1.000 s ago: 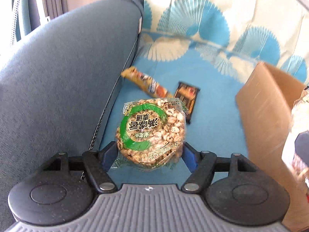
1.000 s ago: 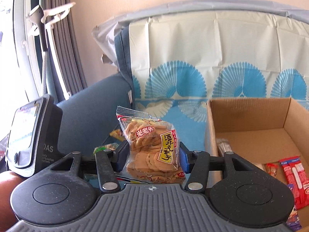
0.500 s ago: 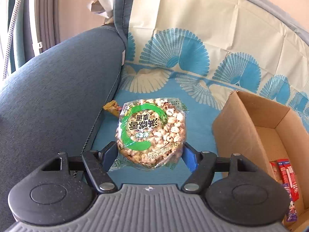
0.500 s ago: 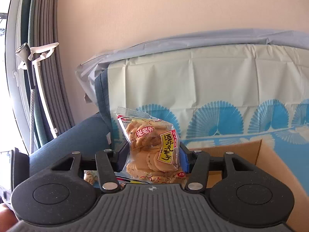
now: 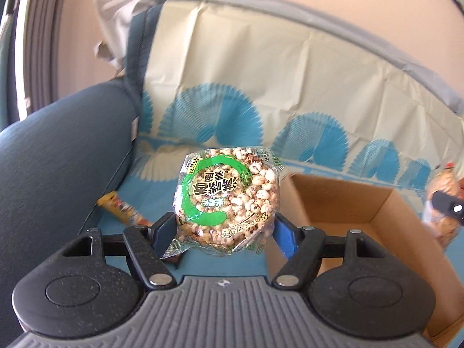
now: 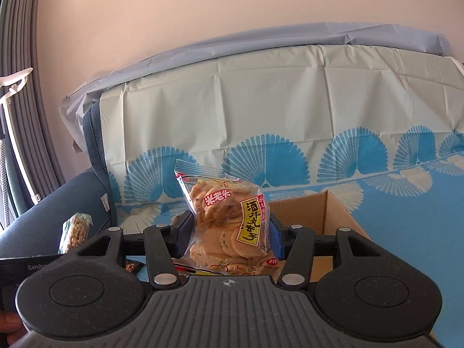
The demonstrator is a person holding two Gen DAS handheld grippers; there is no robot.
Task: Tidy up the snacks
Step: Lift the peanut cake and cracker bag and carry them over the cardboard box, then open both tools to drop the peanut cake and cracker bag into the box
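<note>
Snacks are in both grippers at once: the left gripper (image 5: 224,230) has its fingers (image 5: 162,232) closed on a round puffed-grain cake (image 5: 227,200) in a clear wrapper with a green swirl, and the right gripper (image 6: 229,233) has its fingers (image 6: 182,232) closed on a bag of rice crackers (image 6: 229,220), each packet held upright above the sofa seat (image 5: 153,203). The cardboard box (image 5: 348,203) stands open on the blue fan-patterned cover, just right of the left packet and directly behind the right one. The step in hand looks like carrying both packets over the box to drop them in. To do it well, bring each packet fully past the near wall and over the open middle before letting go, lower it close to the floor of the box, and release one side at a time so the grippers do not collide. A yellow snack bar (image 5: 121,210) lies by the armrest (image 5: 58,159), to be collected later.
</note>
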